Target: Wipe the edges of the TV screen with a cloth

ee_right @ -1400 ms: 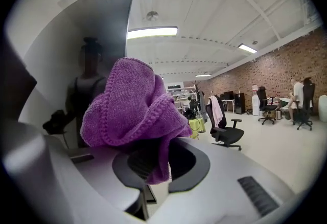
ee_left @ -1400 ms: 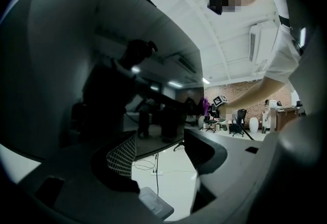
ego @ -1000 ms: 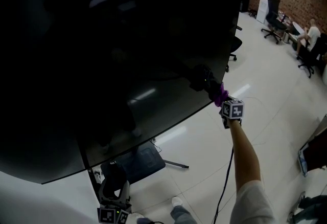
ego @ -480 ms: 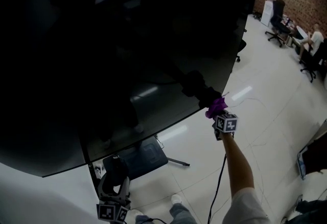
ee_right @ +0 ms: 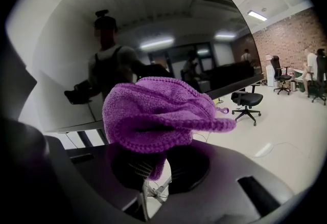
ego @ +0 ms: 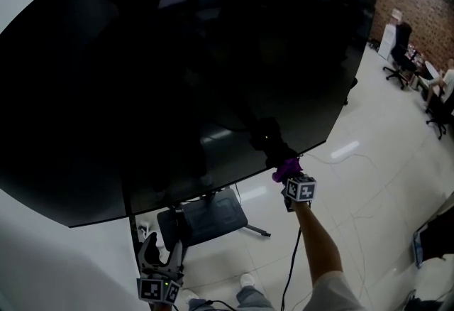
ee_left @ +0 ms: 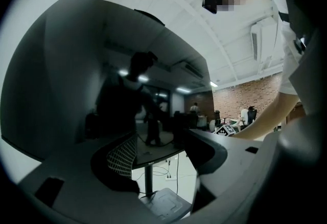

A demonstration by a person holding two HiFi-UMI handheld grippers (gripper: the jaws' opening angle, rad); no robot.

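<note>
My right gripper (ego: pixel 289 176) has its fingers clamped on the purple cloth (ego: pixel 285 167) at the TV's (ego: pixel 177 75) bottom edge, near its right corner. My left gripper (ego: pixel 163 253) hangs low, fingers apart and empty.

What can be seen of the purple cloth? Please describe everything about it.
It is a purple knitted cloth, bunched into a soft wad with a ribbed hem. The right gripper has its jaws shut on the lower part, so the wad stands above them. In the head view it sits at the bottom edge of the dark TV screen, seemingly touching it.
</note>
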